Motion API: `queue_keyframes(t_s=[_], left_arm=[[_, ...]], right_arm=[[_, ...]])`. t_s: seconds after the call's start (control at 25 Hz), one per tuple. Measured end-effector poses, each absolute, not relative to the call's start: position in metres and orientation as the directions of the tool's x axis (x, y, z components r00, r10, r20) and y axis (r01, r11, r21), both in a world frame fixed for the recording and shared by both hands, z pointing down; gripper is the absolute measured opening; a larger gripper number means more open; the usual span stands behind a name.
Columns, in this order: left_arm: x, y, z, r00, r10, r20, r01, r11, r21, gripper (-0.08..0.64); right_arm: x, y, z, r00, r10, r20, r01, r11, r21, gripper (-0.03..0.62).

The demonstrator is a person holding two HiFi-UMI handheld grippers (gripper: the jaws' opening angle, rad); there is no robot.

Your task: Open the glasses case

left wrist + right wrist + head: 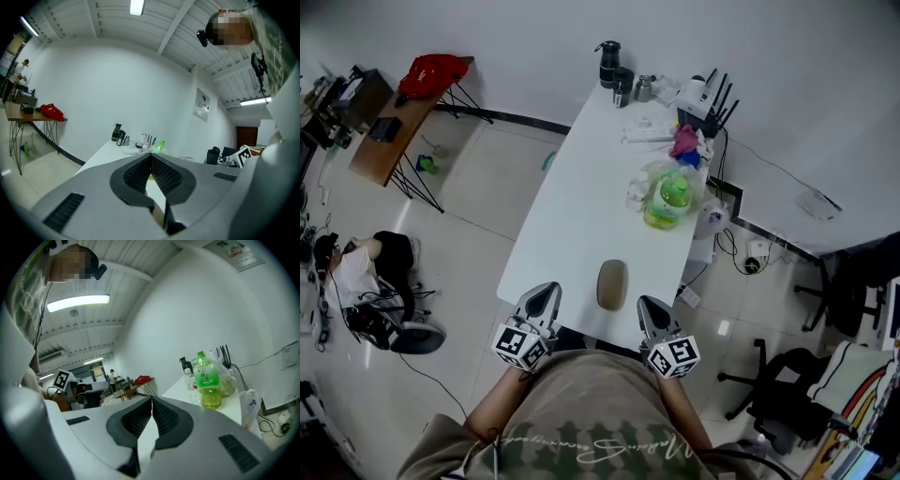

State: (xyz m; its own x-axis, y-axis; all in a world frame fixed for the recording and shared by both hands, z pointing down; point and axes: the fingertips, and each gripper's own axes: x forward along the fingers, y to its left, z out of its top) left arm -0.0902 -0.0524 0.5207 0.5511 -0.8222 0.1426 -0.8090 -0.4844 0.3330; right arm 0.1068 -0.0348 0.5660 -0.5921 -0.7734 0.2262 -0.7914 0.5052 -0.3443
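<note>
Jaws clenched, empty, on left gripper (546, 296) and right gripper (650, 310); glasses case (612, 284) sits between them on the surface (572, 206)

The green bottle (206, 380) near the right edge of the table (581, 216) carries a green label with white Chinese characters, too small for me to read for certain. A white bag (251, 404) hanging off that same edge shows a blue mark like a capital "A". The cubes on the left tool (546, 289) and the right tool (648, 303) bear black-and-white square code markers, no letters. Pale cursive script runs across the person's shirt (591, 448), but I can't make it out. A printed sheet (203, 105) on the wall is illegible.
</note>
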Motion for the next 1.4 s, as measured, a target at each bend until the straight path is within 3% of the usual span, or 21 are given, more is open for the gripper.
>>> queue_keyframes(t_s=[0.16,0.24,0.28,0.44,0.52,0.8,1.4], left_arm=[[-0.090,-0.069,0.516,0.601,-0.787,0.140,-0.778,-0.536,0.329,0.006],[-0.092,-0.078,0.518,0.602,-0.785,0.145,-0.776,-0.534,0.336,0.006],[-0.092,-0.081,0.520,0.604,-0.783,0.149,-0.774,-0.533,0.342,0.006],[-0.084,-0.084,0.525,0.634,-0.755,0.165,-0.754,-0.558,0.346,0.006],[-0.081,-0.086,0.524,0.644,-0.746,0.170,-0.748,-0.567,0.346,0.006],[-0.093,-0.090,0.519,0.627,-0.756,0.186,-0.760,-0.542,0.359,0.006],[-0.099,-0.085,0.535,0.625,-0.751,0.214,-0.759,-0.521,0.390,0.006]], right_arm=[[0.098,-0.054,0.584,-0.547,-0.777,0.313,-0.827,0.442,-0.347,0.011],[0.091,-0.065,0.615,-0.569,-0.728,0.381,-0.805,0.401,-0.437,0.206],[0.087,-0.069,0.637,-0.585,-0.696,0.417,-0.789,0.369,-0.490,0.264],[0.075,-0.081,0.725,-0.611,-0.562,0.558,-0.761,0.222,-0.610,0.268],[0.073,-0.090,0.753,-0.591,-0.525,0.613,-0.774,0.156,-0.613,0.339],[0.051,-0.095,0.810,-0.546,-0.402,0.735,-0.826,0.112,-0.552,0.348],[0.036,-0.094,0.817,-0.588,-0.387,0.711,-0.796,0.118,-0.594,0.347]])
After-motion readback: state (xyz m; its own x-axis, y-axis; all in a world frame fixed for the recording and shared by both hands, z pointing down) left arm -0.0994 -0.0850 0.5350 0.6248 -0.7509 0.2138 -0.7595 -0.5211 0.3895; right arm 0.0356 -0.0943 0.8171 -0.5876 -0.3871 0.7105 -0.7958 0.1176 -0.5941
